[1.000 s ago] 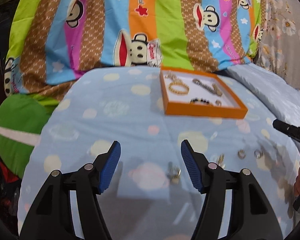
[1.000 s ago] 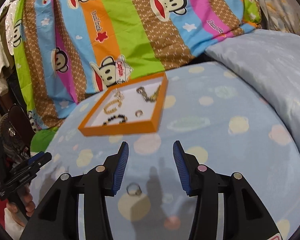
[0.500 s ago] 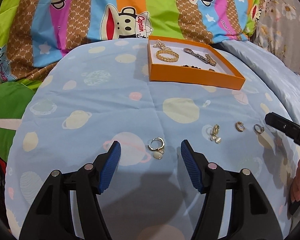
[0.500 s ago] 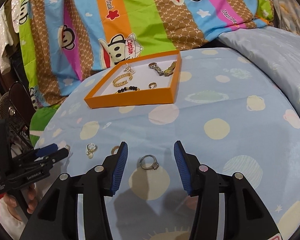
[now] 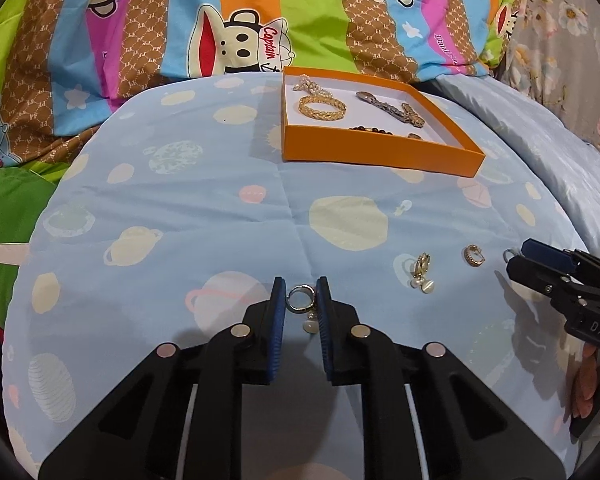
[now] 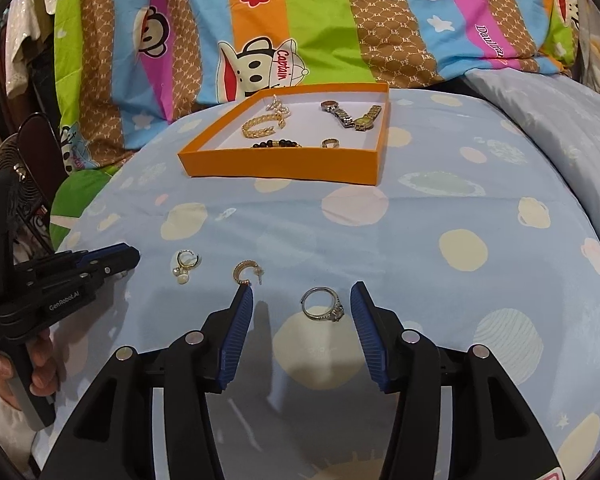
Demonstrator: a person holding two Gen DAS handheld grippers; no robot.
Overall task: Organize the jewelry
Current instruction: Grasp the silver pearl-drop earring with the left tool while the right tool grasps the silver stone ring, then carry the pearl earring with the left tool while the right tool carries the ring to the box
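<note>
L gripper on 1 pearl earring, 1 ring between R gripper

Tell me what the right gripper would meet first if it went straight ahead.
Likely the silver ring, lying on the blue bedspread between the open jaws of the right gripper. Farther along stands the orange box.

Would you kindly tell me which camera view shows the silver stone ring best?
The right wrist view: the silver stone ring lies whole between its open jaws. In the left wrist view, only a sliver shows beside the right gripper.

Orange tray on pale-blue planet-print quilt; rainbow-striped monkey-print blanket behind.
</note>
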